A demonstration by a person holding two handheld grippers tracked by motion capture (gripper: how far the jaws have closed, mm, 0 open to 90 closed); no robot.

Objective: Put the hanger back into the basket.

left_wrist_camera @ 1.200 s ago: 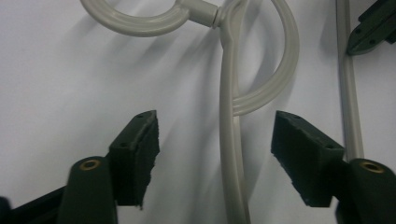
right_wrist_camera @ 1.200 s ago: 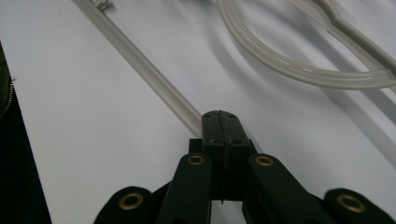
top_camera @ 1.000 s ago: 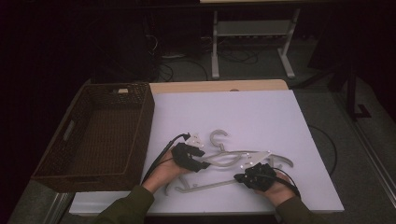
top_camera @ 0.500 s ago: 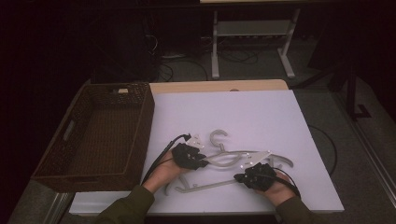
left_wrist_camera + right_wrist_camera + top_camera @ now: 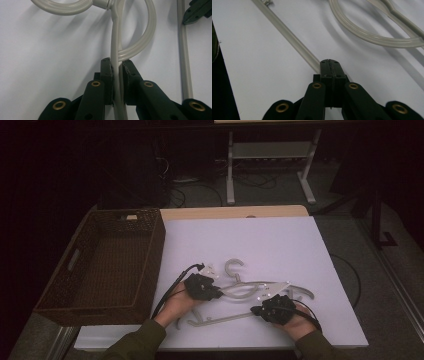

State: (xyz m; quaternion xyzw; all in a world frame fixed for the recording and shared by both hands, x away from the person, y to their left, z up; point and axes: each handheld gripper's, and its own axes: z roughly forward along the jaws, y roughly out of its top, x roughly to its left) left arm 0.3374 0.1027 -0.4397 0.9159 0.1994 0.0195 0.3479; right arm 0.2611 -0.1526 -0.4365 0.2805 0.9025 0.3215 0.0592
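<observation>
basket (image 5: 107, 265) on table (image 5: 280, 240) at 9 o'clock | hangers (image 5: 250, 290) heaped on table at 6 o'clock, right of basket | left gripper (image 5: 202, 287) at heap's 9 o'clock | right gripper (image 5: 272, 309) at heap's 5 o'clock

high view: above, facing forward-down | gripper views: close along tongs — all share white table (image 5: 280, 245) and hangers (image 5: 250, 290)
</observation>
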